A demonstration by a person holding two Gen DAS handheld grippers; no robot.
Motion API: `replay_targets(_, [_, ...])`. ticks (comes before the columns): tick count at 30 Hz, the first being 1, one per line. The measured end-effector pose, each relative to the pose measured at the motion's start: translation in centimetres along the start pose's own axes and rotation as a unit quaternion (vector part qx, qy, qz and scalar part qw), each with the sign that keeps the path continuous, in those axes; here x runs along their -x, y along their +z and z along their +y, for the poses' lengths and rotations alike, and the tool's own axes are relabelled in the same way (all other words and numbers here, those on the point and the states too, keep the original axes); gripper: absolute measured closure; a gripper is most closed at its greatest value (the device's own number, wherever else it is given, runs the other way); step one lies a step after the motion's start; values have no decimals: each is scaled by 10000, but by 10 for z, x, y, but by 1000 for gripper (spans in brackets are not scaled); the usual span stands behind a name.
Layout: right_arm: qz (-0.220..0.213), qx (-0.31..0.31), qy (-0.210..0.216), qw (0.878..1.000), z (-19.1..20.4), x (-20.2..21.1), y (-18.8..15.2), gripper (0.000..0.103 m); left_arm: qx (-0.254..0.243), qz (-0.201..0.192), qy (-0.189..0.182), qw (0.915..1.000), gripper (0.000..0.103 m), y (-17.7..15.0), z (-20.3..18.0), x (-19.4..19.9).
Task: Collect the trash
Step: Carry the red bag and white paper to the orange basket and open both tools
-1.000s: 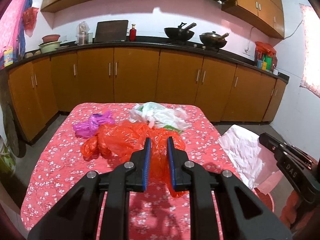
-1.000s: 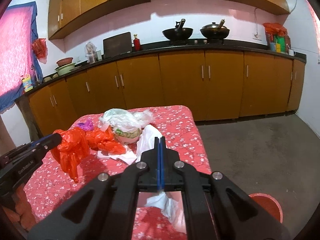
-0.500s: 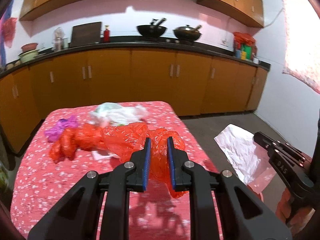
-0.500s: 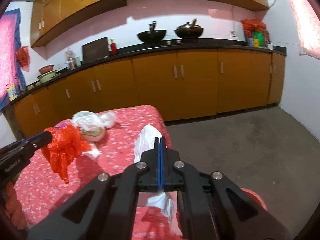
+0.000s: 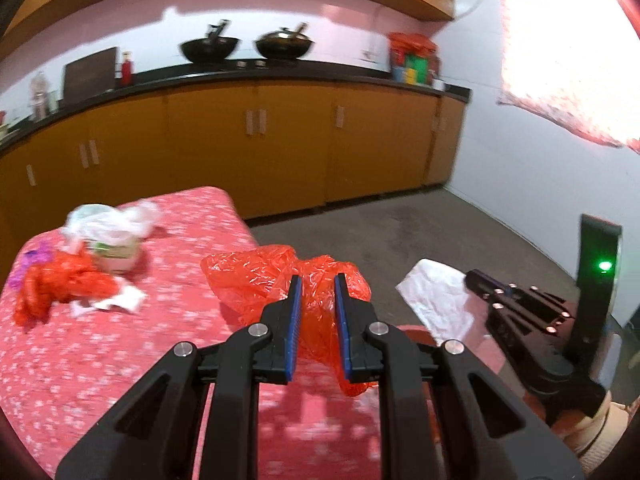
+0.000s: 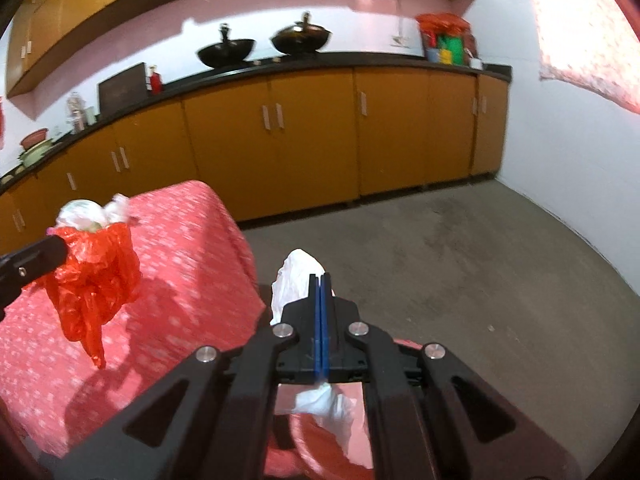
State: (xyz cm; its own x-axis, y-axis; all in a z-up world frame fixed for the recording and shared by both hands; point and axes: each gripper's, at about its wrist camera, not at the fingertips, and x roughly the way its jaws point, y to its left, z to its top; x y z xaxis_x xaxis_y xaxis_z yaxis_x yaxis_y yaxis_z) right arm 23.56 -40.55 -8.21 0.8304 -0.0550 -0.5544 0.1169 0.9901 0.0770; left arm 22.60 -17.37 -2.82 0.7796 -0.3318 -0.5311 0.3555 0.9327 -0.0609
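Observation:
My left gripper [image 5: 316, 282] is shut on an orange-red plastic bag [image 5: 260, 280] and holds it above the right edge of the table; the bag also shows in the right wrist view [image 6: 96, 276]. My right gripper [image 6: 321, 280] is shut on a white plastic bag [image 6: 296, 276], held off the table's right side above a red bin [image 6: 332, 432]. The white bag also shows in the left wrist view [image 5: 436, 300]. More trash lies on the table: a second orange bag [image 5: 56, 286], a white bag bundle [image 5: 108, 224] and a purple bag [image 5: 34, 258].
The table has a red floral cloth [image 5: 120, 352]. Orange kitchen cabinets [image 6: 312, 136] with a black counter run along the back wall, with two woks [image 5: 210, 46] on top. Bare concrete floor [image 6: 460, 264] lies to the right of the table.
Both grippers have swung to the right with their bags. The table now sits further left in both views and more floor shows. The white bag now hangs over the red bin.

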Motion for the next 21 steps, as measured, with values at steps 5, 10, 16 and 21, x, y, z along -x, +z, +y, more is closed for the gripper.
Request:
replay_targets(5, [226, -190, -214, 9993, -30, -11, -20, 101, -205, 203, -319, 9991, 87, -10, -39, -21])
replay_targets(10, [423, -319, -345, 9980, -55, -24, -38, 101, -438, 445, -493, 9968, 87, -25, -74, -45])
replay_targets(16, [619, -509, -414, 9959, -79, -38, -54, 101, -539, 760, -609, 9938, 87, -39, -95, -71])
replay_targets(21, [790, -655, -409, 9939, -92, -50, -66, 101, -579, 1052, -682, 9904, 87, -52, -109, -92])
